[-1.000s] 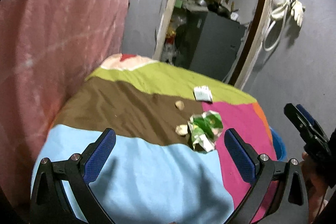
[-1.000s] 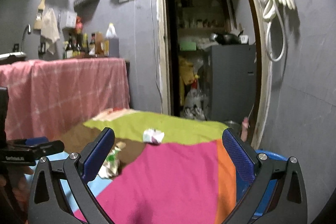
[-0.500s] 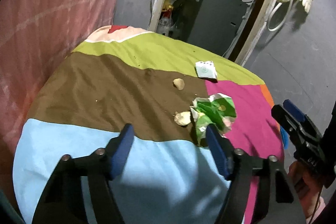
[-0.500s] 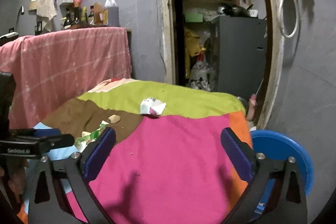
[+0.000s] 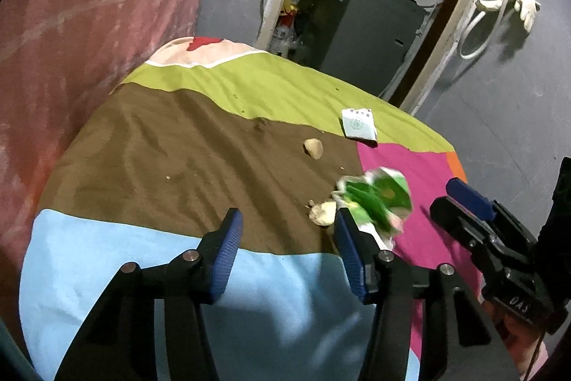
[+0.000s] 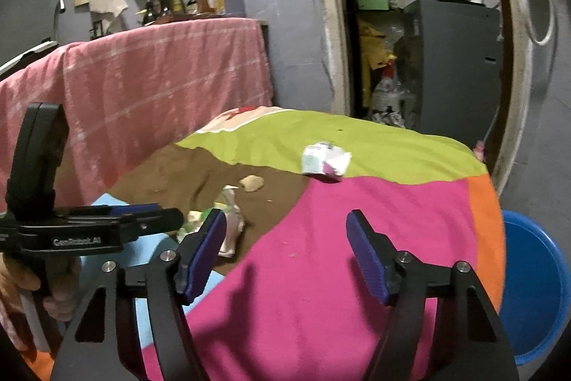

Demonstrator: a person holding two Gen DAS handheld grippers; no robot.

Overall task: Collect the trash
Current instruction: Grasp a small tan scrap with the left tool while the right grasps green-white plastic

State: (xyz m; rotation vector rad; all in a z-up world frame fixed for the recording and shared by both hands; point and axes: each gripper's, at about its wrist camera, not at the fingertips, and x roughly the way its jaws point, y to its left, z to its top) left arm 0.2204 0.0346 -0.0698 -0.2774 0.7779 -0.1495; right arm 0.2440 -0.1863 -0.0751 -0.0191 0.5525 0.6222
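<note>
On a table with a multicoloured cloth lie a crumpled green and white wrapper, two beige scraps and a small white packet. My left gripper is open and empty, just left of and before the wrapper. My right gripper is open and empty over the pink patch; the white packet lies beyond it and the wrapper sits by its left finger. The right gripper also shows in the left wrist view.
A blue basin stands on the floor to the table's right. A counter draped in pink cloth stands to the left, with bottles on top. A doorway with a grey cabinet lies behind the table.
Both grippers have moved forward and tilted down over the table. Both sets of jaws have narrowed but remain open. The left gripper is now close beside the green wrapper.
</note>
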